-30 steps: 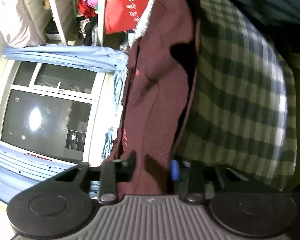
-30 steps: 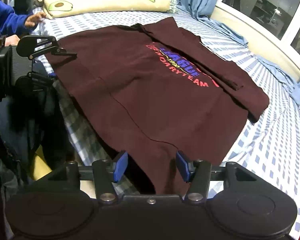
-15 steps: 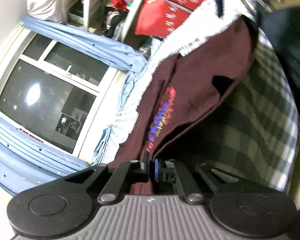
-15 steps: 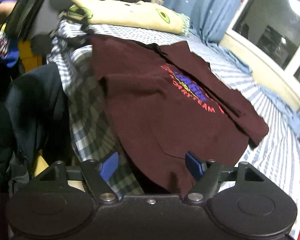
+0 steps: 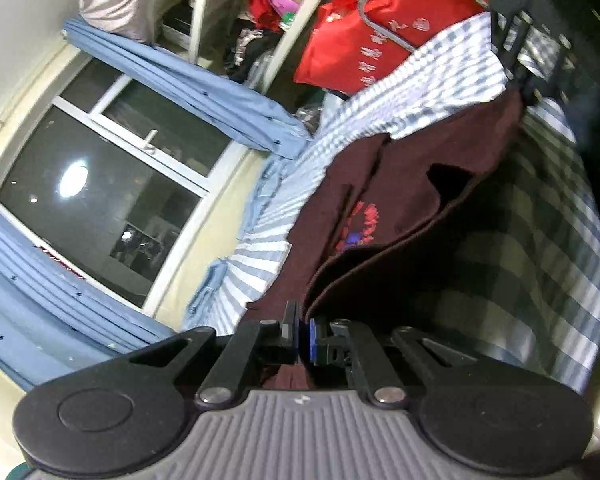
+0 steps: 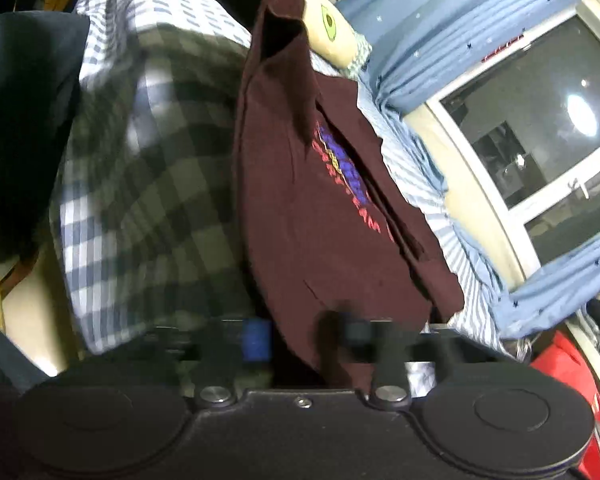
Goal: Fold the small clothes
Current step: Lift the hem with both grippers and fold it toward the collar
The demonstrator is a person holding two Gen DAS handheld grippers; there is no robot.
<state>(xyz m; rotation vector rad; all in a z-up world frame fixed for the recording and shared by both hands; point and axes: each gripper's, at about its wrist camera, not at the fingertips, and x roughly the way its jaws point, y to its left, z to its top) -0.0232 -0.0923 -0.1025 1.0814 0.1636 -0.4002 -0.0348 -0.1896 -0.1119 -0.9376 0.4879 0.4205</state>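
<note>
A maroon T-shirt (image 5: 404,196) with a red and blue print lies on the striped bed sheet (image 5: 420,76). My left gripper (image 5: 303,334) is shut on the shirt's near edge, which lifts into a fold. In the right wrist view the same shirt (image 6: 320,208) runs away from me, partly doubled over. My right gripper (image 6: 306,338) has its fingers apart around the shirt's hem; the image is motion-blurred there.
A checked blanket (image 5: 540,248) hangs over the bed's side, also in the right wrist view (image 6: 148,168). A window (image 6: 540,120) with blue curtains (image 5: 204,92) borders the bed. A red bag (image 5: 384,28) and an avocado-print pillow (image 6: 328,28) lie at the ends.
My left gripper has shut on the shirt's edge and lifted it. My right gripper's jaws have narrowed around the hem, and its view has swung sideways and tilted.
</note>
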